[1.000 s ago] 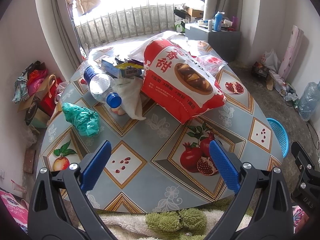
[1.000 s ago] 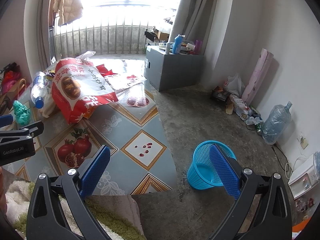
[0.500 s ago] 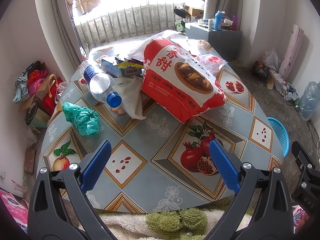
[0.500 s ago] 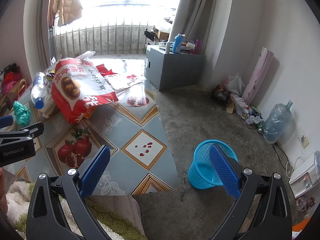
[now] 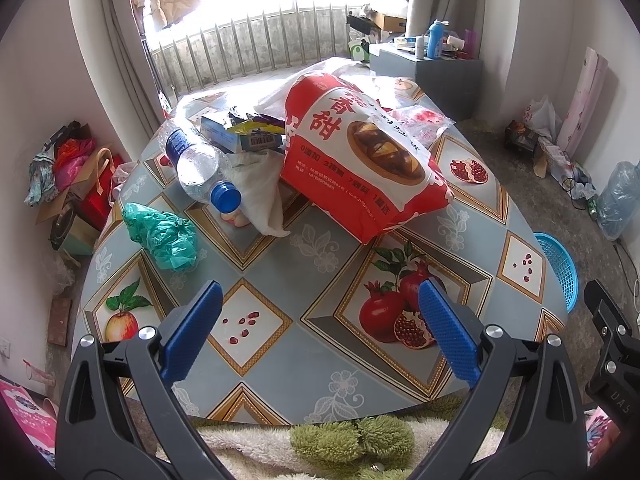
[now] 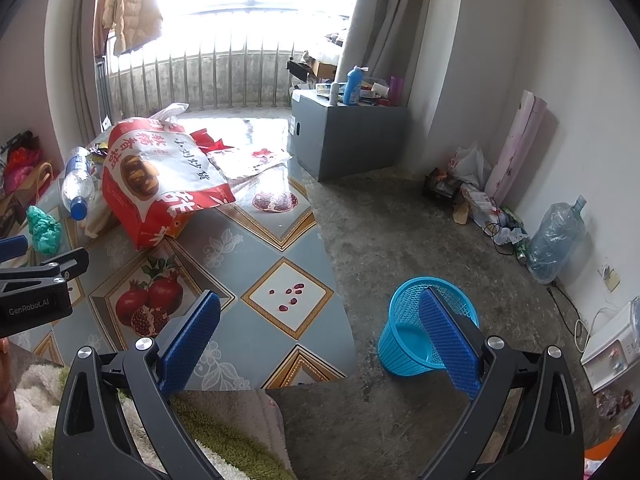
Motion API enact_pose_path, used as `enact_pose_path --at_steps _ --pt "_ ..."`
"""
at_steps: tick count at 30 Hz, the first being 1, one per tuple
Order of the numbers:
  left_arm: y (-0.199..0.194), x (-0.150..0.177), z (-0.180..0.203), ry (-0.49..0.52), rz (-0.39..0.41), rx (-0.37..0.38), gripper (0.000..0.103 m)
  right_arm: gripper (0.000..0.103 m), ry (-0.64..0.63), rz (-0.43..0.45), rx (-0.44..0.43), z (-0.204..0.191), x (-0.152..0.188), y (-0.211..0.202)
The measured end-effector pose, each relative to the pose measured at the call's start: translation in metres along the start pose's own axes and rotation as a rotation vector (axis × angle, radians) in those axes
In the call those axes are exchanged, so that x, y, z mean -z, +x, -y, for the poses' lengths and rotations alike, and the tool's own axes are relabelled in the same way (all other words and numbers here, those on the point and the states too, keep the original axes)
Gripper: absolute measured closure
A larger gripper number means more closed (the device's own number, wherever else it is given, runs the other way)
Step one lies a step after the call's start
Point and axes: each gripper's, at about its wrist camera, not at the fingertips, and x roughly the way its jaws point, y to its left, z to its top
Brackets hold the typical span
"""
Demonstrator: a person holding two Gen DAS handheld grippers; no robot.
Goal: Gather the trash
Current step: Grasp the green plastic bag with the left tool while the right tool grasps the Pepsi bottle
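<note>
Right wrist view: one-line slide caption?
Open right gripper hovers past the table edge, above the blue basket on the floor; trash waits on the table.

Grey cabinet (image 6: 348, 136) (blue bottle (image 6: 352, 86) on top), water jug (image 6: 556, 236) by wall.

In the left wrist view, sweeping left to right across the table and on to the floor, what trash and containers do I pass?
Crumpled green plastic bag → clear water bottle with a blue cap → big red and white snack bag → blue mesh waste basket on the floor past the table edge.
</note>
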Motion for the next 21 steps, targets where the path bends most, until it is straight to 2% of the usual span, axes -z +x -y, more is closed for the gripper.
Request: enact_pose_path --at_steps 6,11,15,21 --pt "-0.004 0.001 0.0 -0.01 0.004 0.011 0.009 0.006 0.011 0.011 -0.005 0.001 -0.002 0.001" --pt "-0.013 -0.009 -0.015 -0.05 0.05 0.018 0.009 0.006 0.021 0.025 -0.026 -0.001 -0.008 0.0" --pt "-0.012 -0.019 -0.033 -0.076 0.066 0.016 0.009 0.006 0.016 0.045 -0.045 -0.007 -0.016 -0.001" --pt "-0.008 -0.037 -0.081 -0.131 0.092 -0.001 0.009 0.007 -0.013 0.117 -0.103 -0.027 -0.044 -0.007"
